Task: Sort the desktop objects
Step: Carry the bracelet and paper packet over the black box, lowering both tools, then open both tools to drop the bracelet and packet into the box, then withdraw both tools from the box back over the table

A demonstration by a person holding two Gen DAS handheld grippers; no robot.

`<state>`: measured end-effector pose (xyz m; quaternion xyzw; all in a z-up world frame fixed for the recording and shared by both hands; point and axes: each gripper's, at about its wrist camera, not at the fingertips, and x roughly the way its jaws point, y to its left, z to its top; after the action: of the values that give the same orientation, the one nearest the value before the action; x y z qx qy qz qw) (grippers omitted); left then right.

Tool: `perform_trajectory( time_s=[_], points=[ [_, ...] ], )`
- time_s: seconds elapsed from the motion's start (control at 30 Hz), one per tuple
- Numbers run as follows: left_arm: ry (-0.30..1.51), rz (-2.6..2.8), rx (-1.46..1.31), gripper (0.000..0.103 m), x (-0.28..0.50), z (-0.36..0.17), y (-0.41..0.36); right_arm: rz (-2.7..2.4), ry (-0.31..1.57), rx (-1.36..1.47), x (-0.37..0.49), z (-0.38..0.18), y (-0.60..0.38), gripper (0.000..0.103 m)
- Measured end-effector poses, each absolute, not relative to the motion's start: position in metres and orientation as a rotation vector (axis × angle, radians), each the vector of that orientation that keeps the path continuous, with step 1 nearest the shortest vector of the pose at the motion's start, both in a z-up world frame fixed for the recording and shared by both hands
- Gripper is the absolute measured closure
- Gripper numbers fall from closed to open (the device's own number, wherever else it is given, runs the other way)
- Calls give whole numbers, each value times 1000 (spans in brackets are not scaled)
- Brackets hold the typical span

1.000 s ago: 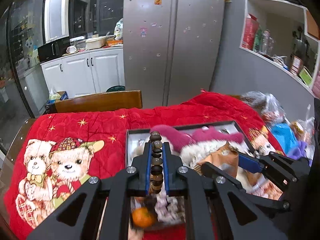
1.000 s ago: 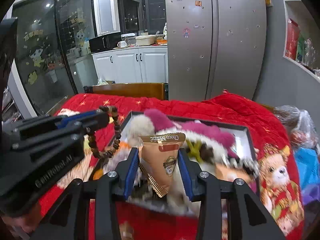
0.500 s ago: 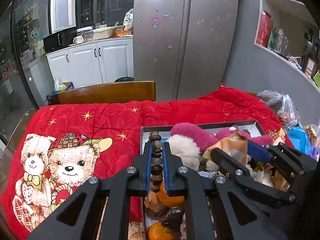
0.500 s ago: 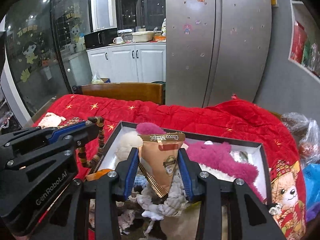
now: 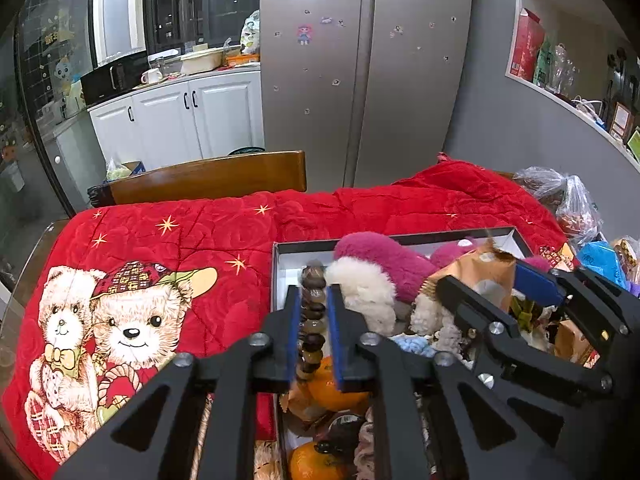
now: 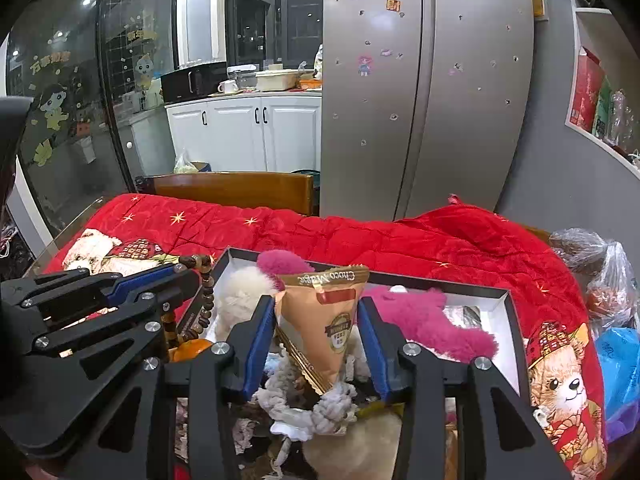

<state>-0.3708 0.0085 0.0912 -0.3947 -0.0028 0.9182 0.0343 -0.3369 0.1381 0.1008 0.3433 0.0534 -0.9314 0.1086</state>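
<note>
Over the near-left corner of the open box [image 5: 400, 238], the bead bracelet [image 5: 313, 312] hangs between the 2 blue pads of the left gripper [image 5: 314, 300]. The jaws stand narrow and are opening; the beads are still between them, with small gaps showing at the pads. From the right wrist view the same bracelet [image 6: 206, 304] dangles as a loop just outside the box's left wall [image 6: 224, 264], above an orange.

The right gripper [image 6: 318, 316] is over the middle of the box, jaws at a medium width and opening slightly, with the tan "Choco Magic" snack packet [image 6: 326, 312] upright between the pads. The packet's point is down and its wide top edge rises above the fingertips. Whether the pads still press on it I cannot tell for certain; it sits level with both.

Box contents: a pink-and-cream plush toy [image 6: 424, 320], white knotted rope [image 6: 320, 404], 2 oranges [image 5: 332, 390] at the near-left, and mixed small items too cluttered to name.

The box rests on a red quilt [image 5: 224, 240] printed with 2 bears [image 5: 100, 332]. Far side: a wooden chair back [image 5: 208, 178], a steel fridge [image 5: 360, 72], white cabinets [image 5: 180, 120]. Right: plastic bags [image 5: 568, 204].
</note>
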Motion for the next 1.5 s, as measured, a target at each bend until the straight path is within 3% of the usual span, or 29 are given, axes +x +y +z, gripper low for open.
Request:
perform_trajectory(
  time_s=[0.1, 0.13, 0.2, 0.27, 0.47, 1.17, 1.5],
  points=[
    [-42, 2867, -1251, 43, -373, 91, 0, -2778, 198, 1034, -338, 101, 138, 59],
    [-73, 2873, -1263, 37, -374, 91, -5, -2791, 202, 1036, -338, 101, 138, 58],
    [-121, 2866, -1246, 36, -373, 91, -13, -2802, 197, 1033, -338, 103, 142, 54],
    [-140, 2862, -1245, 33, -373, 94, -17, -2816, 190, 1024, -338, 106, 144, 40],
    [-102, 2891, -1215, 30, -368, 102, -18, -2857, 222, 973, -332, 115, 143, 32],
    [-101, 2829, -1156, 29, -340, 130, -16, -2860, 183, 971, -320, 129, 149, 28],
    [-91, 2819, -988, 16, -269, 191, -7, -2905, 204, 865, -254, 185, 165, 26]
  ],
)
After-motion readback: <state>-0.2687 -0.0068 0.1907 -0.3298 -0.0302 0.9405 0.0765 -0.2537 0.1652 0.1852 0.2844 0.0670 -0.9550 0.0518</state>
